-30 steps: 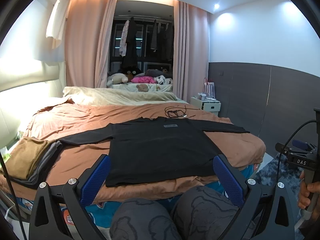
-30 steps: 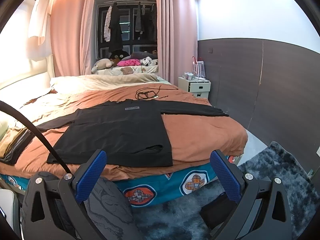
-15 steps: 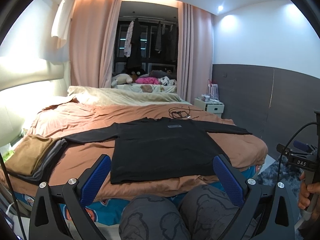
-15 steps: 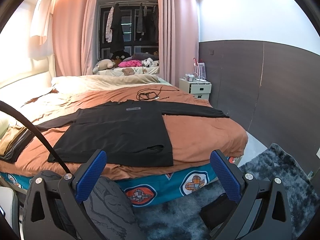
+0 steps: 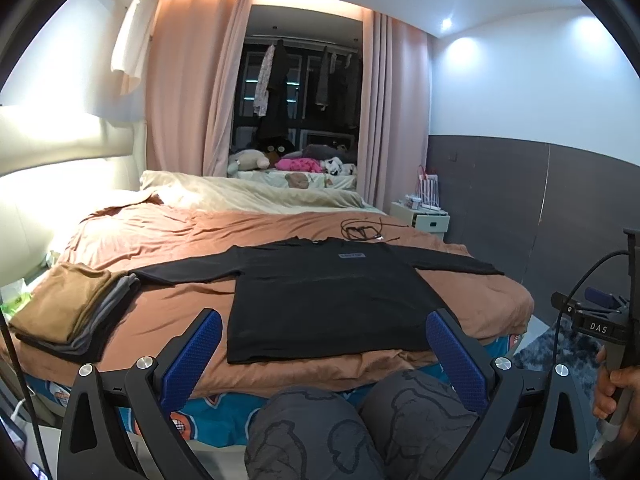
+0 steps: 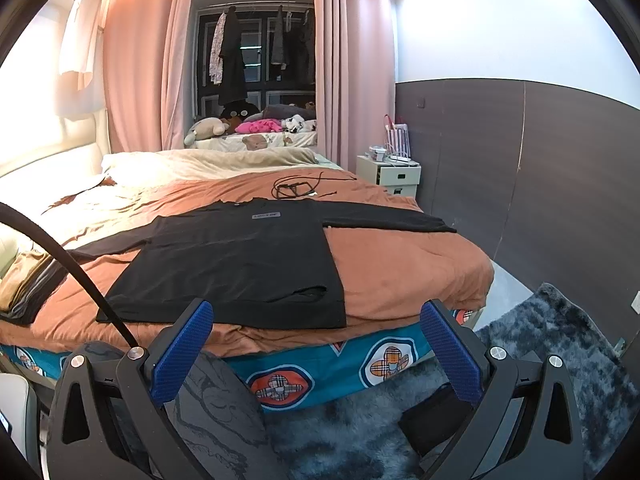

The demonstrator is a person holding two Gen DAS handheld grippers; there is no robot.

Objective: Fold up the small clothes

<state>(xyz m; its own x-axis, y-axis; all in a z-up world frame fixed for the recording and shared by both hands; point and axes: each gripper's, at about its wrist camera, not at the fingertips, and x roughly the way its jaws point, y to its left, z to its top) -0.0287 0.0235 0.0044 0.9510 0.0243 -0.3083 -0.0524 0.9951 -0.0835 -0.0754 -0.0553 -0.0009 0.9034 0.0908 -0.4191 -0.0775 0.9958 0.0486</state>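
Two grippers, both wide apart and empty, held short of the bed [image 5: 168,240]. Left gripper [image 5: 324,356]: square on to the black long-sleeved shirt [image 5: 320,296], hem nearest, collar far, long axis running away from the fingers, sleeves spread crosswise. Folded stack [image 5: 72,308] further left on the quilt. Right gripper [image 6: 316,352]: aimed at the shirt's right hem corner, judged nearer the right sleeve. Small grey label [image 6: 266,215] below the collar, too small to read; "DAS" legible on the other handle [image 5: 598,327].
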